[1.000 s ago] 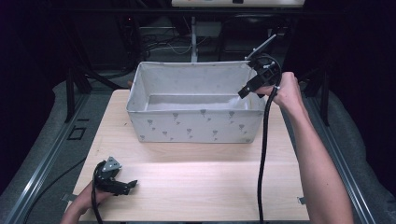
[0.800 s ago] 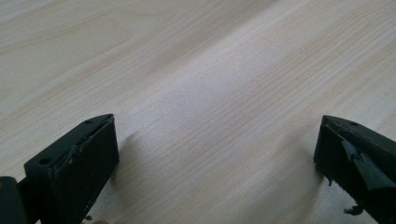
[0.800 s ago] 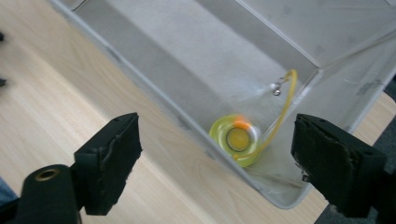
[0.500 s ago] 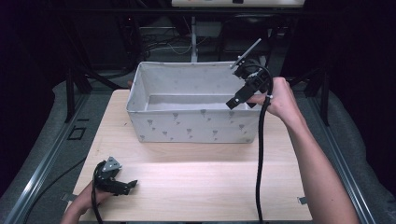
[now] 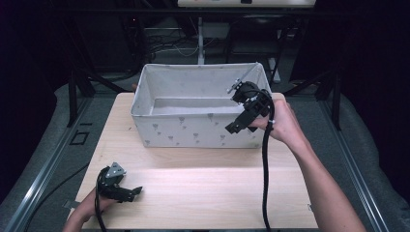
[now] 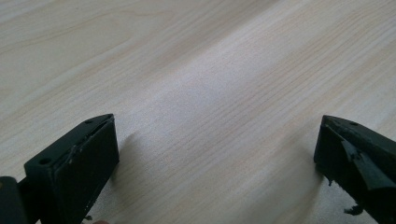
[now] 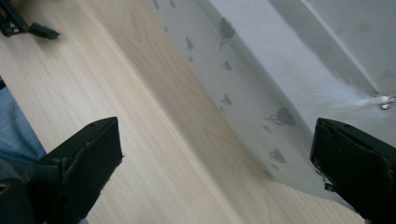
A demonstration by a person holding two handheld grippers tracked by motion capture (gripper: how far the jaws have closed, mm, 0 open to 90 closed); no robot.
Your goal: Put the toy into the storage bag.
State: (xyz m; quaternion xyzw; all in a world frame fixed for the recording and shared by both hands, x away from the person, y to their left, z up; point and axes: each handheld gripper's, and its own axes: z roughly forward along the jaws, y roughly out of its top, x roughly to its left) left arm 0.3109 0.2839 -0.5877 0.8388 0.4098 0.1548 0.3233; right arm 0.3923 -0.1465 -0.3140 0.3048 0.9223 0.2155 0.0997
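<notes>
1. A big white cloth box with small grey tree shapes [image 5: 193,130] sits on the far half of the light wooden bench [image 5: 203,188]. Its open top faces up, and what can be seen of its inside looks bare.
2. The right gripper [image 5: 238,126] is held up at the right end of the box, by its near right corner. It tips down toward the near wall. Its jaws are spread wide with nothing between them.
3. In the right gripper view, the wall with the tree prints [image 7: 261,93] runs close past the right jaw, and bare wood lies under the left jaw.
4. The left gripper [image 5: 131,192] rests low at the near left corner of the bench, well apart from the box. Its jaws are spread wide too, over bare wood [image 6: 205,93].
5. The step looks like taking hold of the box at its right end.
6. To do it well, put one jaw inside the wall and one outside, then press them together on the rim.
7. Go slowly. The cloth is soft, so it may bend or fold.
8. Grab close to the corner, where the wall should be stiffer.
9. The left gripper could hold the left end, so the box does not slide or tip.
</notes>
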